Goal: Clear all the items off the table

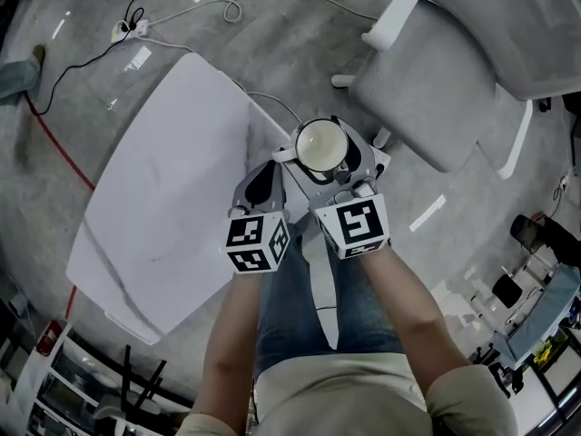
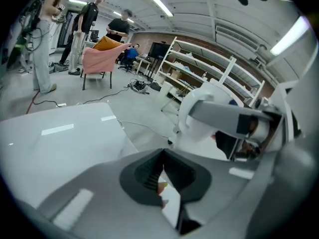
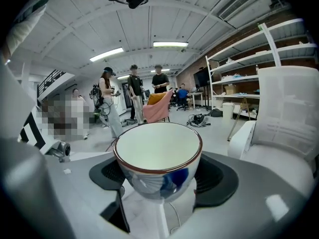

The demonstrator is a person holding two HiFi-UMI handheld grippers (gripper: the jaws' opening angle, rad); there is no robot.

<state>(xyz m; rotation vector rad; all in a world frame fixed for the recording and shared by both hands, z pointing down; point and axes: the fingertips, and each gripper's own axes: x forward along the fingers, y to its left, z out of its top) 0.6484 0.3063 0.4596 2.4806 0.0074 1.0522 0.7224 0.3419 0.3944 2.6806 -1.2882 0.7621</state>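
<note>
A white bowl (image 1: pixel 320 143) with a brown rim and blue pattern sits between the jaws of my right gripper (image 1: pixel 324 159), which is shut on it, just off the right edge of the white table (image 1: pixel 163 198). In the right gripper view the bowl (image 3: pixel 157 153) stands upright and shows nothing inside, with the pads (image 3: pixel 219 180) pressing its sides. My left gripper (image 1: pixel 263 180) hangs beside it over the table's right edge, jaws shut with nothing between them (image 2: pixel 162 171). The left gripper view catches the bowl (image 2: pixel 202 128) to its right.
A grey office chair (image 1: pixel 436 80) stands close beyond the grippers at the upper right. Cables (image 1: pixel 82 62) run over the concrete floor past the table's far end. Several people (image 3: pixel 132 96) stand in the distance, and shelving (image 2: pixel 199 73) lines the wall.
</note>
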